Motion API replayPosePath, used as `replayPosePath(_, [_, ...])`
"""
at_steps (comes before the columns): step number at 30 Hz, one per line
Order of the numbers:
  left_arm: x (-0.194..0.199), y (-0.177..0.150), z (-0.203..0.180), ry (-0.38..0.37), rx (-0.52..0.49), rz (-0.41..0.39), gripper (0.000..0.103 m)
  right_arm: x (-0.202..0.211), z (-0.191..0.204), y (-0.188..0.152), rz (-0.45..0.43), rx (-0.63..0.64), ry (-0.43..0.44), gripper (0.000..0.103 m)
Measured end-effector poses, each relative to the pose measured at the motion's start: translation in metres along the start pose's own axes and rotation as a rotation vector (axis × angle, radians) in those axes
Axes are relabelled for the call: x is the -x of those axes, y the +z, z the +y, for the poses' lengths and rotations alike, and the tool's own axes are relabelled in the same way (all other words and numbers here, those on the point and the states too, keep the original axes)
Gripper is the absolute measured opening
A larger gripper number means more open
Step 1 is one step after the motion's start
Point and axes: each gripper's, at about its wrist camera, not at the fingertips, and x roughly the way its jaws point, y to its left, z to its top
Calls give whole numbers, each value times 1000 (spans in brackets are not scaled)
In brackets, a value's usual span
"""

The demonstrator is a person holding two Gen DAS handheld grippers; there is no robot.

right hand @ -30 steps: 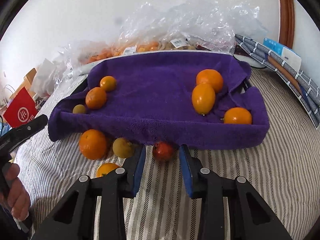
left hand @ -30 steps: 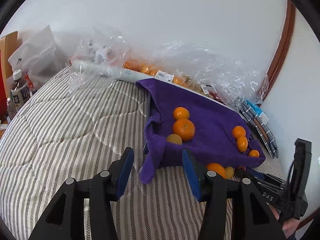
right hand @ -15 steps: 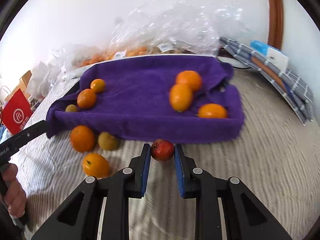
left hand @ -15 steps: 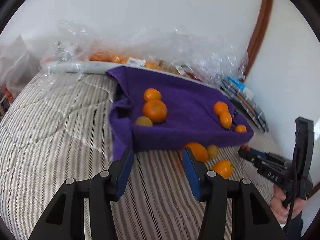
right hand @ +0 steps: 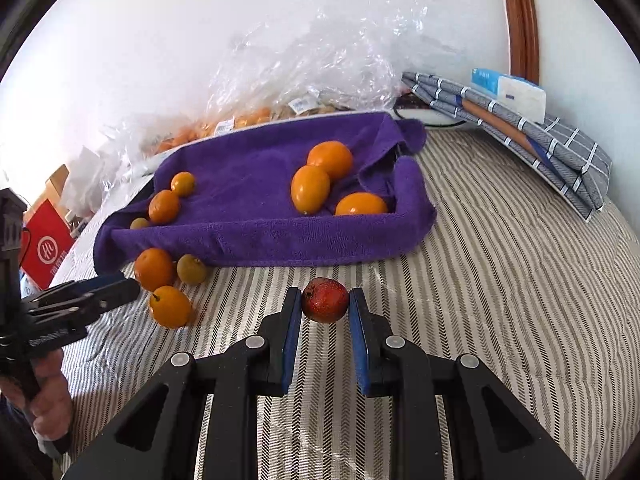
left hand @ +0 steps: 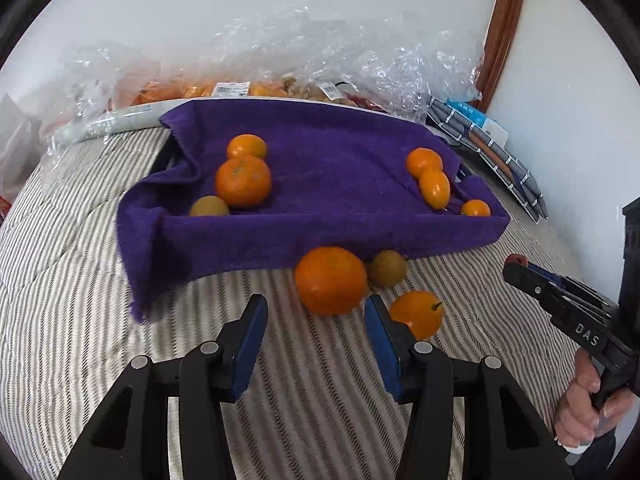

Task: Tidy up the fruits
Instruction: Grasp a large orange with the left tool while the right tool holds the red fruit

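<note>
Since half a second ago, the right gripper (right hand: 325,307) has lifted the red fruit (right hand: 324,300), pinched between its fingers, off the striped bed (right hand: 500,280) near the purple towel (right hand: 248,200). Wide apart, the left gripper (left hand: 314,322) has moved toward the big orange (left hand: 331,280). White wall behind.

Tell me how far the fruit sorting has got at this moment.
Partly done. Six fruits already lie in the purple towel-lined tray, three at each end. In hand: the right gripper is shut on the red fruit, in front of the tray. Left: a large orange, a greenish fruit and a stemmed orange lie on the bedspread before the open left gripper.
</note>
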Motion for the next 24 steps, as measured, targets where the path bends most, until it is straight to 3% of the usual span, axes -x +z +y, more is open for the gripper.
replayPosePath(12, [-23, 12, -14, 121, 19, 18, 51, 3, -8, -3, -4, -37, 34, 24])
replayPosePath(15, [-20, 11, -12, 98, 25, 6, 38, 2, -9, -3, 0, -47, 39, 24])
replayPosePath(21, [-1, 0, 1, 94, 87, -5, 38, 7, -12, -5, -22, -61, 49, 24])
replayPosePath(24, [16, -6, 10, 92, 107, -20, 38, 13, -11, -7, -47, -68, 15, 24])
